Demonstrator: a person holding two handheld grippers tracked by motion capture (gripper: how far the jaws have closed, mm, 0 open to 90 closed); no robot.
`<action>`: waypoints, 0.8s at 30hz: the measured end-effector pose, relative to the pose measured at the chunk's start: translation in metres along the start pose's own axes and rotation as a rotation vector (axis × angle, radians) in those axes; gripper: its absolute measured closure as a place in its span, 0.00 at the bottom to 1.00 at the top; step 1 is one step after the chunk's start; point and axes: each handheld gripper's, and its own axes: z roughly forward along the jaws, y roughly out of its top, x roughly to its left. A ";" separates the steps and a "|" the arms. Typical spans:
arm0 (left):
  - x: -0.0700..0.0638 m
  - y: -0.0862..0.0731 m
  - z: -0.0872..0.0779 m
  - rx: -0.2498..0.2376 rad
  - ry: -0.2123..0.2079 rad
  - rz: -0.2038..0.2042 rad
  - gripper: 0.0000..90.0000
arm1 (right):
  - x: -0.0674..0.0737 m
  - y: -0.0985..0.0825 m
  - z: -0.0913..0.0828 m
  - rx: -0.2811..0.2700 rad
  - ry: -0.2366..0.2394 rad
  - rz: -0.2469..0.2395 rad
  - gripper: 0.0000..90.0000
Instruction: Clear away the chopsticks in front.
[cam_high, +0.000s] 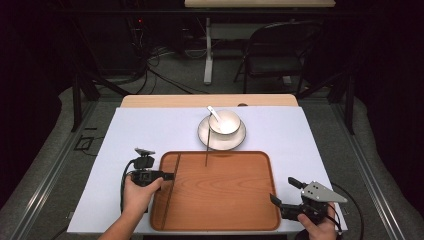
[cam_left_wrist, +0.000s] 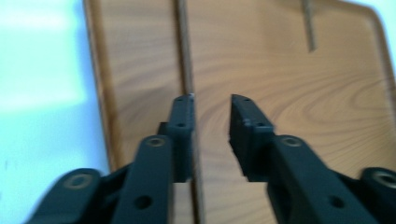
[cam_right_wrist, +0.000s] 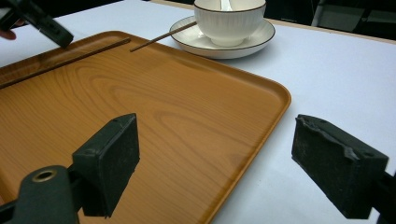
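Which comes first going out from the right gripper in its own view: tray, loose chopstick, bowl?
1. Tray: right in front of the right gripper, its near rim between the open jaws.
2. Chopstick: far side, lying across the tray's far rim.
3. Bowl: farthest, on its saucer beyond the tray.

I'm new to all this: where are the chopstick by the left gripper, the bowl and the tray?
chopstick (cam_high: 171, 187), high view, mid-shaft.
bowl (cam_right_wrist: 229, 23), right gripper view, outer wall.
tray (cam_high: 225, 195), high view, bare floor.
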 end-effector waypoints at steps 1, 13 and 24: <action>-0.001 0.003 -0.001 -0.012 -0.004 0.005 0.72 | 0.000 0.000 0.000 0.000 0.000 0.000 0.16; -0.015 0.045 0.005 -0.125 0.001 0.138 0.52 | -0.001 0.000 0.000 0.001 0.003 0.002 0.16; -0.027 0.079 0.019 -0.136 -0.033 0.121 0.53 | -0.003 -0.001 0.001 0.010 -0.001 0.015 0.16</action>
